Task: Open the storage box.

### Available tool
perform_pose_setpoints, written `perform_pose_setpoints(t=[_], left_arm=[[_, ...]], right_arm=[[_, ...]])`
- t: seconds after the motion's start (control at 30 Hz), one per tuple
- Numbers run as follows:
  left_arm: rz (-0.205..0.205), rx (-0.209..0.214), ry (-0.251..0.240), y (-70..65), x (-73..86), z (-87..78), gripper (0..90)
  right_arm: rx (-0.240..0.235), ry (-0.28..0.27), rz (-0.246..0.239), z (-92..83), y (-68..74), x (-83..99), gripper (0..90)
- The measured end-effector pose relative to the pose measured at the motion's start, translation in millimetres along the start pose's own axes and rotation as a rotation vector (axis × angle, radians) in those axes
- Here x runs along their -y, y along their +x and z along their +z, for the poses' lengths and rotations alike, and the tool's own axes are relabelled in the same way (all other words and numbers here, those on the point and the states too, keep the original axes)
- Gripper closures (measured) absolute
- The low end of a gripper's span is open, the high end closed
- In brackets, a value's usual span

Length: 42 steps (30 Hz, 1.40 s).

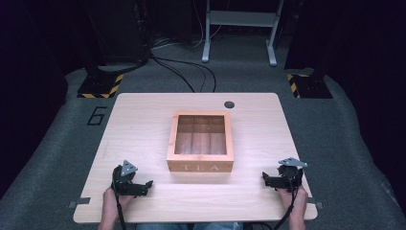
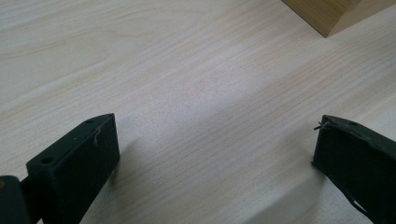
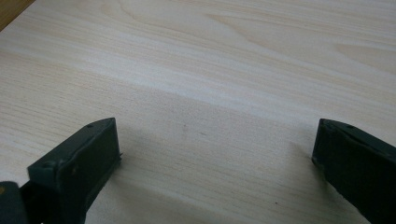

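Observation:
A wooden tea box (image 1: 200, 141) with a glass lid and "TEA" on its front stands shut in the middle of the table (image 1: 143, 120). My left gripper (image 1: 143, 187) rests near the table's front left, jaws wide apart over bare wood, open (image 2: 215, 140). A corner of the tea box (image 2: 327, 14) appears at the top right of the left gripper view. My right gripper (image 1: 268, 179) sits near the front right, also open with nothing between its jaws (image 3: 215, 140). Each gripper is held by a hand coming in from the bottom edge.
A dark round cable hole (image 1: 229, 104) lies in the table behind the box. Beyond the table, cables (image 1: 191, 72) run across the grey floor, a white stand (image 1: 239, 28) rises at the back, and black bases with yellow-black stripes (image 1: 100, 84) sit at both sides.

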<state>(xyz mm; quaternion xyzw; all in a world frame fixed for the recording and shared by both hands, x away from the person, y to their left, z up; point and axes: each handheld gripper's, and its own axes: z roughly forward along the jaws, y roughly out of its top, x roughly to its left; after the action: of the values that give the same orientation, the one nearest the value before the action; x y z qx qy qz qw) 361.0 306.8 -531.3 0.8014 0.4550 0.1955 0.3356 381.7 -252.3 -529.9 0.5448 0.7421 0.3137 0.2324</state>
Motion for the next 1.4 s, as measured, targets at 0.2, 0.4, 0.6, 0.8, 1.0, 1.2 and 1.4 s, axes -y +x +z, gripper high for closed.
perform_pose_setpoints(t=[0.2,0.4,0.6,0.8,1.0,1.2,1.4], left_arm=[[-0.015,-0.018,-0.006,0.0,-0.7,1.3,0.2],[-0.007,-0.01,-0.005,0.1,-1.6,1.5,0.0],[-0.019,0.021,-0.081,-4.7,-9.7,-3.9,0.2],[0.005,0.104,-0.144,-18.4,-33.0,-7.7,0.9],[0.044,0.172,-0.183,-31.4,-51.5,4.3,3.2],[0.05,0.222,-0.219,-36.8,-63.0,16.5,10.6],[0.025,0.233,-0.257,-39.1,-66.8,22.0,18.8]], right_arm=[[-0.001,0.0,0.0,0.0,0.0,0.0,0.4],[-0.001,0.0,-0.001,0.0,0.0,0.0,0.4],[0.0,-0.004,0.002,-0.1,0.6,0.1,0.9],[-0.001,-0.002,0.004,-0.2,0.6,0.1,0.8],[0.001,-0.005,0.01,-0.3,1.6,0.1,1.1],[0.0,-0.006,0.01,-0.2,1.5,0.1,1.2],[0.0,-0.007,0.011,-0.3,1.6,0.1,1.4]])
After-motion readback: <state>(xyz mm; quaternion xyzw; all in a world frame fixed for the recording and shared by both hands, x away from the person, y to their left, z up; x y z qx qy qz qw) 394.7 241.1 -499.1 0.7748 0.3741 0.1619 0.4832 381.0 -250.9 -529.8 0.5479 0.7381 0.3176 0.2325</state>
